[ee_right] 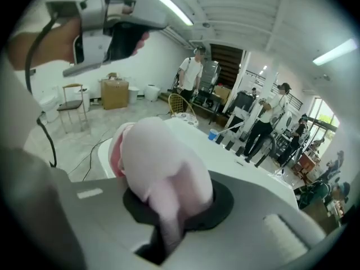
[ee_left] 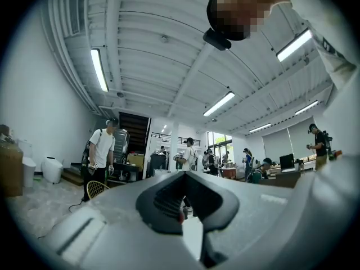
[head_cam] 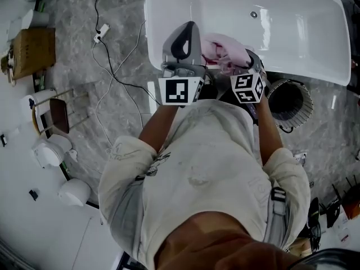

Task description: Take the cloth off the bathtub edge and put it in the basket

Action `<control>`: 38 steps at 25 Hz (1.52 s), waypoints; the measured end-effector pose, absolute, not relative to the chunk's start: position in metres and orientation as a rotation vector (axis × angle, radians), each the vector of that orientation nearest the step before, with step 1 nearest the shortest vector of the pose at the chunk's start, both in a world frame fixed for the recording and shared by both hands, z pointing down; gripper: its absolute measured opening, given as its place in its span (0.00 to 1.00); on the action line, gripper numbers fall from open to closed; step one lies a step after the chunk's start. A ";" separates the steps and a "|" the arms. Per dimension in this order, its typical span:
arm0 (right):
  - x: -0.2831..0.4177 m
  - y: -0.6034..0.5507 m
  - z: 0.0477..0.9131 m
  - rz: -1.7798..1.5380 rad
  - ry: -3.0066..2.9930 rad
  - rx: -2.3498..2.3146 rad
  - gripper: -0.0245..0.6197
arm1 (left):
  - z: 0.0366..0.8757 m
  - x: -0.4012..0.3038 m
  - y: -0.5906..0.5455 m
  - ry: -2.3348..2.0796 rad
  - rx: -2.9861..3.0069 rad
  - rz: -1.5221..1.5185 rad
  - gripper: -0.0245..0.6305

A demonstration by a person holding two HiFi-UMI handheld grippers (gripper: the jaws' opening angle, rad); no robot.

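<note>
A pink cloth is bunched over the near edge of the white bathtub. My right gripper is shut on it, and its marker cube sits just below the cloth. In the right gripper view the cloth bulges out of the jaws of the right gripper and hides their tips. My left gripper is raised beside the cloth on its left, pointing upward and holding nothing. In its own view the left gripper looks shut. The round mesh basket stands on the floor to the right, close to the tub.
Cables trail over the grey marble floor to my left. A cardboard box, a chair and white fixtures line the far left. Several people stand further back in the room.
</note>
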State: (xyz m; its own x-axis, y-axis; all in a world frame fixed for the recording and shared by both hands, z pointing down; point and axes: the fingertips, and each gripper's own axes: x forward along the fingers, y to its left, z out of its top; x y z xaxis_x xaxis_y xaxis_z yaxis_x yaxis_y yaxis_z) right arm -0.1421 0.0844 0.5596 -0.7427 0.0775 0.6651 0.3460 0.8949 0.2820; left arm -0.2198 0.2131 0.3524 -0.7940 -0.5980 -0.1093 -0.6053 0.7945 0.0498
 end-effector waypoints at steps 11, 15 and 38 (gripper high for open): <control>-0.185 0.063 0.383 -0.237 -2.790 -0.113 0.11 | 0.298 -0.223 0.221 2.825 -0.932 0.179 0.04; -0.195 0.057 0.325 -0.171 -2.923 -0.073 0.11 | 0.273 -0.227 0.225 2.795 -0.894 0.189 0.04; -0.151 -0.062 0.285 -0.008 -3.261 0.421 0.11 | 0.308 -0.247 0.129 2.659 -1.105 0.246 0.04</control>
State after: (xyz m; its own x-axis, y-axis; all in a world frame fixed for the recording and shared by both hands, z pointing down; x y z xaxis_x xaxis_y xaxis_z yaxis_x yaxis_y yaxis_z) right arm -0.1515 -0.0618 0.2849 -0.9566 -0.2524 -0.1454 -0.2531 0.9673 -0.0137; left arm -0.2467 0.1291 0.3076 -0.6808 -0.6714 -0.2927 -0.7137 0.6980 0.0588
